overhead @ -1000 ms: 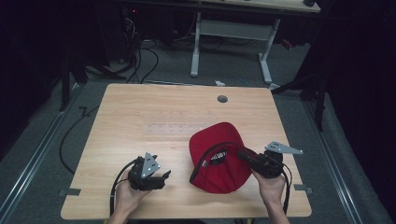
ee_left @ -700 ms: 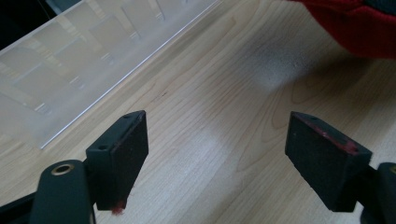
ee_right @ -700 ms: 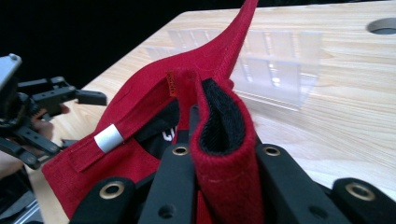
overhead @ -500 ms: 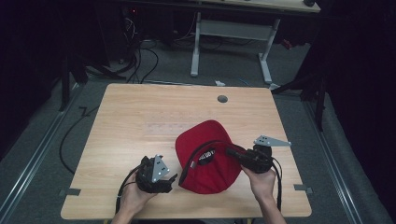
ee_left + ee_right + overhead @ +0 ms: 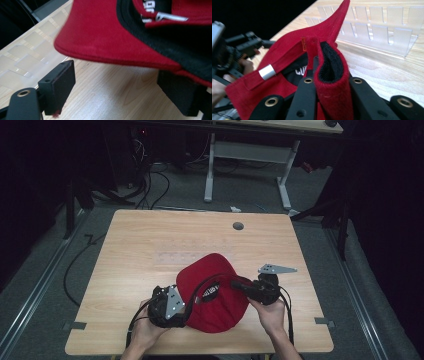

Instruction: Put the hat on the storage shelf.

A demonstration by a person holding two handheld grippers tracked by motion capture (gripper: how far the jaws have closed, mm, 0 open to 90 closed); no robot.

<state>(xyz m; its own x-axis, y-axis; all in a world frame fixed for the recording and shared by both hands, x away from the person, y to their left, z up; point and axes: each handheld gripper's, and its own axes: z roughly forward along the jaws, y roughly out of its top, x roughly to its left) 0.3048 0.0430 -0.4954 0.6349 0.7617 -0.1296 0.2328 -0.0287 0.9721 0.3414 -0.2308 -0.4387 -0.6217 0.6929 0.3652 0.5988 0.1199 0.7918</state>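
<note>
A red cap [image 5: 212, 312] with a black inner band lies upside down on the near middle of the wooden table [image 5: 150, 245]. My right gripper [image 5: 236, 284] is shut on a fold of the cap's rim [image 5: 332, 75], red cloth and black band pinched between its jaws. A silver strap buckle [image 5: 267, 72] shows on the back strap. My left gripper [image 5: 184, 309] sits at the cap's left edge. In the left gripper view the gripper [image 5: 117, 75] is open, and the cap's red edge [image 5: 100, 37] hangs just above its two pads without being pinched.
A clear plastic slotted rack [image 5: 377, 30] lies flat on the table beyond the cap, seen also as a rack [image 5: 27, 57] to the left. A round cable hole [image 5: 238, 226] is at the far side. Dark floor, cables and a desk frame [image 5: 210, 170] surround the table.
The right gripper has dragged the cap leftward across the table. The left gripper has moved right, so the cap's edge now lies over its open jaws.
</note>
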